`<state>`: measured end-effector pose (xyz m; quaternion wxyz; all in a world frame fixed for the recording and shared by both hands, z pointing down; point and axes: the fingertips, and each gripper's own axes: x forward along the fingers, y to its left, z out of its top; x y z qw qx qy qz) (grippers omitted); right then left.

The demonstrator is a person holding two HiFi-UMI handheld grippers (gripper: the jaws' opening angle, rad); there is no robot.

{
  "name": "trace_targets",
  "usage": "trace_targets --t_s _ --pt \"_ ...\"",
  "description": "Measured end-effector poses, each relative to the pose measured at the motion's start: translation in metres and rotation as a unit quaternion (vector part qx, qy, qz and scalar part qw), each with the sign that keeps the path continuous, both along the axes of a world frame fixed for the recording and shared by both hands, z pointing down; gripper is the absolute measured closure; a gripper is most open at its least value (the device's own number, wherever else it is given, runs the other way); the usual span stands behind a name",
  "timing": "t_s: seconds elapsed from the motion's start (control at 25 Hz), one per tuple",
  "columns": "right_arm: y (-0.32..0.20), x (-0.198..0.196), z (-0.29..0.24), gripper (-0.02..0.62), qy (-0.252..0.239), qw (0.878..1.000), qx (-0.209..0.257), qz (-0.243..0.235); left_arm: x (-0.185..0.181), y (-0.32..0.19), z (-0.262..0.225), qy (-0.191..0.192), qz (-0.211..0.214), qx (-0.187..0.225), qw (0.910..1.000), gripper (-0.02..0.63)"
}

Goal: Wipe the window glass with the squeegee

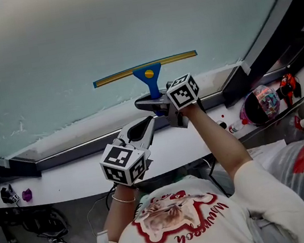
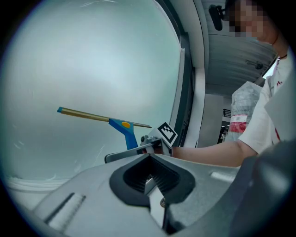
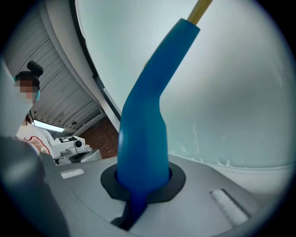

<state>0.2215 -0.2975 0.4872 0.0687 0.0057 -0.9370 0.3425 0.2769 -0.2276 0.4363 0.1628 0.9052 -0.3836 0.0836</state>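
The squeegee (image 1: 149,78) sits low on the glass (image 1: 71,51), blade across the pane just above the sill (image 1: 79,137), its left end a little lower than its right. The right gripper (image 1: 159,102) has its jaws clamped on the end of the blue handle. The left gripper (image 1: 143,127) hangs below, jaws together on nothing. Held only at the tip, the handle could twist in the jaws, lifting one blade end and leaving streaks. A longer stroke could knock the blade on the sill.
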Motion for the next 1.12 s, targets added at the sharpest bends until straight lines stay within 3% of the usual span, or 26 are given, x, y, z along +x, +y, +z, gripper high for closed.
trace_targets --t_s 0.48,1.12 --pt "0.009 -0.001 0.066 0.568 0.025 0.998 -0.05 -0.005 -0.007 0.011 0.011 -0.004 -0.014 -0.012 0.9998 0.606" --pt "0.015 -0.001 0.119 0.568 0.05 0.996 -0.074 -0.011 -0.021 0.009 0.019 -0.006 -0.037 -0.023 0.999 0.606"
